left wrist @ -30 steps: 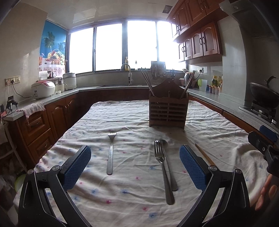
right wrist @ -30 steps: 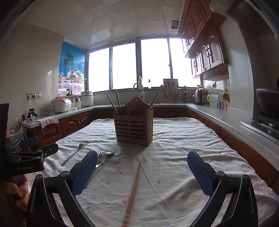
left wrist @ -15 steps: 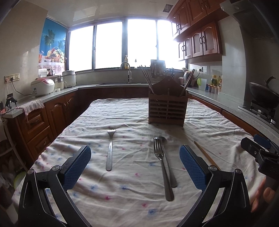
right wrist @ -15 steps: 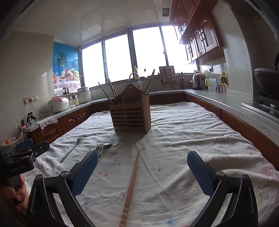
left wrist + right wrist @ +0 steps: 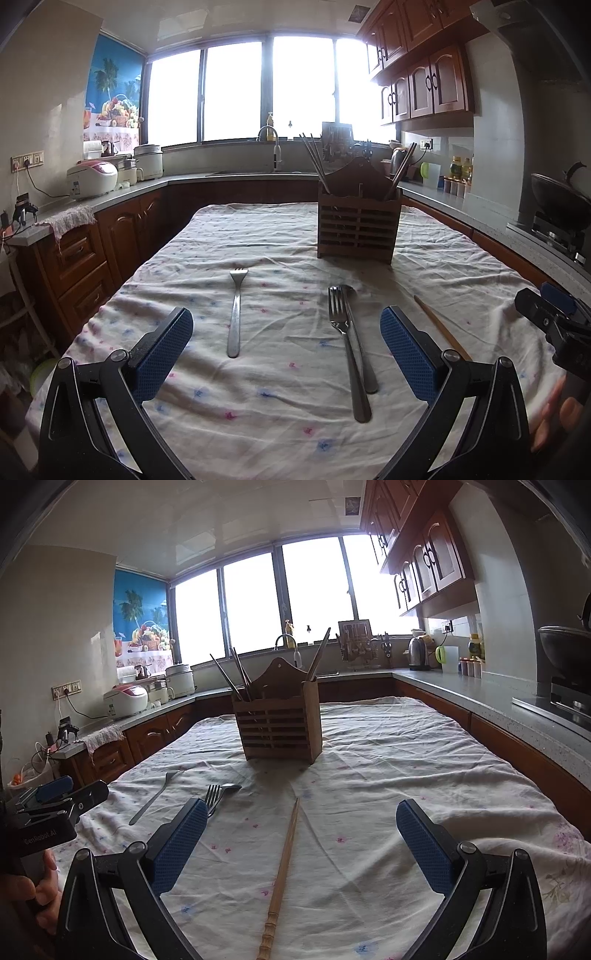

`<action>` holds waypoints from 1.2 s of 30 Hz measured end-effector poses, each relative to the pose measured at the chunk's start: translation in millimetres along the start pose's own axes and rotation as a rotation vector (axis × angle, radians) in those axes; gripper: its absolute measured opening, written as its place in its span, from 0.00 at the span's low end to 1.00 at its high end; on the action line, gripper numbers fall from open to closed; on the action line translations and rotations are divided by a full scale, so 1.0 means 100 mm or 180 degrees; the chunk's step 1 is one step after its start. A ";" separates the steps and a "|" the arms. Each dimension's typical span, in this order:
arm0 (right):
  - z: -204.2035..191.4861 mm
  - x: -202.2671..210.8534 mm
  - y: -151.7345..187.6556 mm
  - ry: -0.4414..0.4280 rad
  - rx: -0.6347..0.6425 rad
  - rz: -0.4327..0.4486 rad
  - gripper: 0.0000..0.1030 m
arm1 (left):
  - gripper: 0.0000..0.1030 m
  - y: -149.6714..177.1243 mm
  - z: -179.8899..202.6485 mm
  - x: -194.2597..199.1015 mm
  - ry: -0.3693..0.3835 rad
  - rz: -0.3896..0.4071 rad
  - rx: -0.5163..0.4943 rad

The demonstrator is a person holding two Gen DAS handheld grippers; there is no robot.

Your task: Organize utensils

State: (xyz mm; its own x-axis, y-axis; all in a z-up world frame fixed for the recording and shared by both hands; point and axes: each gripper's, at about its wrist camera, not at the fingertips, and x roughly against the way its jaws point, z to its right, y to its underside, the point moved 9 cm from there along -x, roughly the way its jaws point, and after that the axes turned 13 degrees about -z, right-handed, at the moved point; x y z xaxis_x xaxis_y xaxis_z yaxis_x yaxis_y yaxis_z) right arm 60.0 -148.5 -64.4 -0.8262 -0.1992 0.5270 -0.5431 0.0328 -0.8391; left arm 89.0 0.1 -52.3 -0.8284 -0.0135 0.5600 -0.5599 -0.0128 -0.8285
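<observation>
Left tongs spread above lone fork, fork-and-spoon pair alongside, right tongs spread over chopstick, its carved end shown only there, holder on tabletop beyond.

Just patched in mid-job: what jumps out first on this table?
A slatted wooden utensil caddy stands at the far middle of the cloth-covered table, chopsticks already poking out. Nearer, a lone fork lies left, a fork and spoon pair centre, and a loose wooden chopstick right.
</observation>
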 end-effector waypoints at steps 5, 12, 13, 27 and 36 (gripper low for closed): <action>0.00 0.00 0.00 -0.0002 0.0001 -0.0002 1.00 | 1.00 0.00 0.01 0.00 -0.0009 -0.0015 -0.0031; -0.01 0.02 -0.02 -0.0007 0.0002 0.0029 1.00 | 1.00 -0.01 0.00 0.01 -0.0002 -0.0005 -0.0008; -0.02 0.03 -0.02 -0.0007 0.0003 0.0033 1.00 | 1.00 -0.01 0.00 0.02 0.0002 -0.0003 -0.0009; -0.03 0.04 -0.02 -0.0019 0.0000 0.0041 1.00 | 1.00 -0.01 0.02 0.03 0.0002 0.0006 -0.0031; -0.03 0.05 -0.03 -0.0024 -0.0001 0.0043 1.00 | 1.00 -0.02 0.02 0.04 0.0006 0.0007 -0.0035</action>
State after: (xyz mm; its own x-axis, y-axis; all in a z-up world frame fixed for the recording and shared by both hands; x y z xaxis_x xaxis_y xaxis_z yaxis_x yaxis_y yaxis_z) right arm 57.3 -146.2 -59.2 -0.8323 -0.2060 0.5146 -0.5319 0.0360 -0.8460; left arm 86.9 -1.8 -48.5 -0.8297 -0.0118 0.5581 -0.5582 -0.0019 -0.8297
